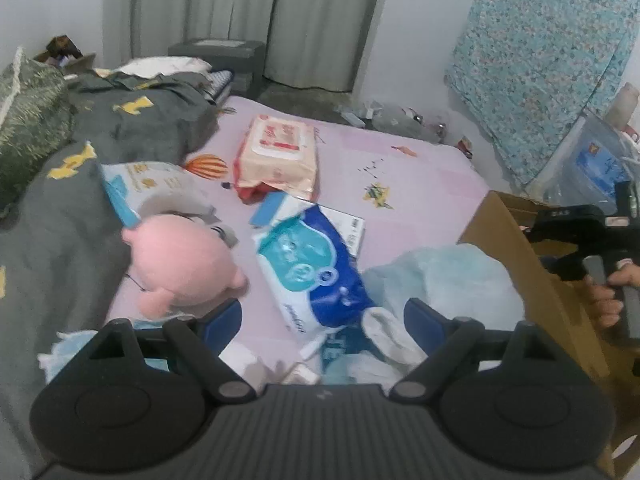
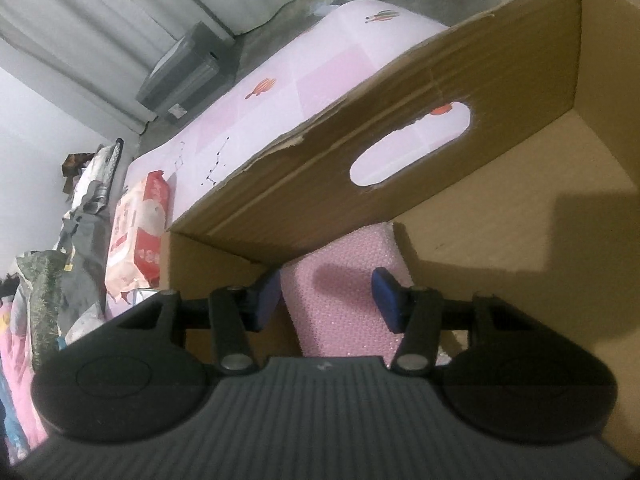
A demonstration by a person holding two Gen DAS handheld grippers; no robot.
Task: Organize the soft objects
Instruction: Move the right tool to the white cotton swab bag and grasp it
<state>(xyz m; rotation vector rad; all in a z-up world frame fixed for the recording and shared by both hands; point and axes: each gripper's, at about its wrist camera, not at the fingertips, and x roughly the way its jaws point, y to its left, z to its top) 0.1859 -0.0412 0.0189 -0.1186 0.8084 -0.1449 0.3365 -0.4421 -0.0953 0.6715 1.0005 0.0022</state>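
My left gripper (image 1: 322,316) is open above the pink bed sheet, over a blue-and-white tissue pack (image 1: 316,276). A pink plush toy (image 1: 182,262) lies just left of it, and a pale blue soft bundle (image 1: 448,276) just right. A red-and-white wipes pack (image 1: 278,152) lies farther back. My right gripper (image 2: 326,300) is open inside the cardboard box (image 2: 400,152), its fingers on either side of a pink textured soft item (image 2: 344,308) on the box floor. The right gripper also shows at the left wrist view's right edge (image 1: 592,248).
A grey blanket (image 1: 60,208) and a green pillow (image 1: 28,116) lie along the bed's left side. A white-and-blue bag (image 1: 140,184) lies behind the plush. The box's wall (image 1: 532,280) stands at the bed's right. A grey cabinet (image 1: 224,56) and curtains stand behind.
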